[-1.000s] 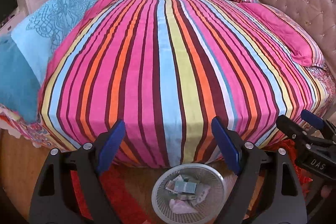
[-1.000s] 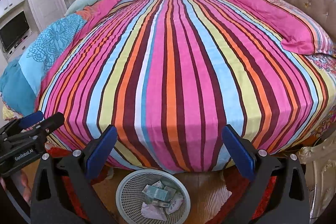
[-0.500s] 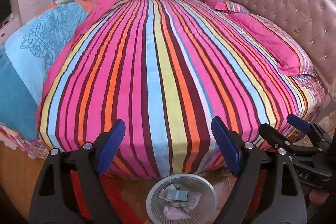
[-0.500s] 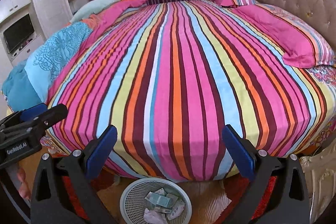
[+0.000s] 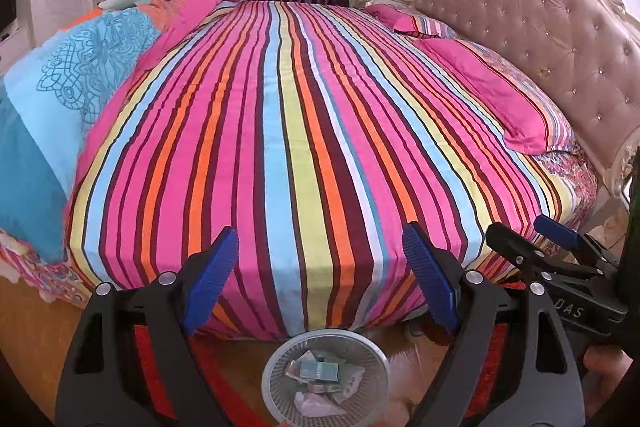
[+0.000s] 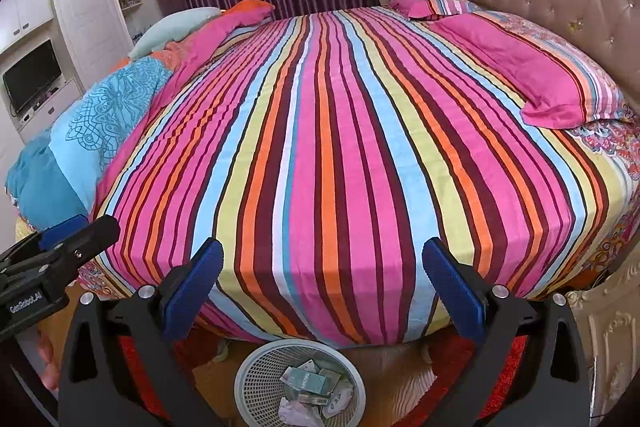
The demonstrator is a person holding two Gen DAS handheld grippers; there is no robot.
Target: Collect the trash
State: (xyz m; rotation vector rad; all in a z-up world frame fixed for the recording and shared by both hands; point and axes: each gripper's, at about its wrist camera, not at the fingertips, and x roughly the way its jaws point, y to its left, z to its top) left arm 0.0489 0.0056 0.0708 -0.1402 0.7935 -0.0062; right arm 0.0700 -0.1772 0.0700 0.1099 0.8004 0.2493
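Where right wrist shows television (image 6: 32,75), left doesn't

Both wrist views, bedside, sharing bed (image 5: 304,147)

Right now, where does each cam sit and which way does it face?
Left wrist: on the left hand-held gripper, angled down across the striped bed; own open fingers, right hand-held gripper at right.
Right wrist: on the right hand-held gripper, same aim; left one at left.
Shared: bed, white basket of trash.
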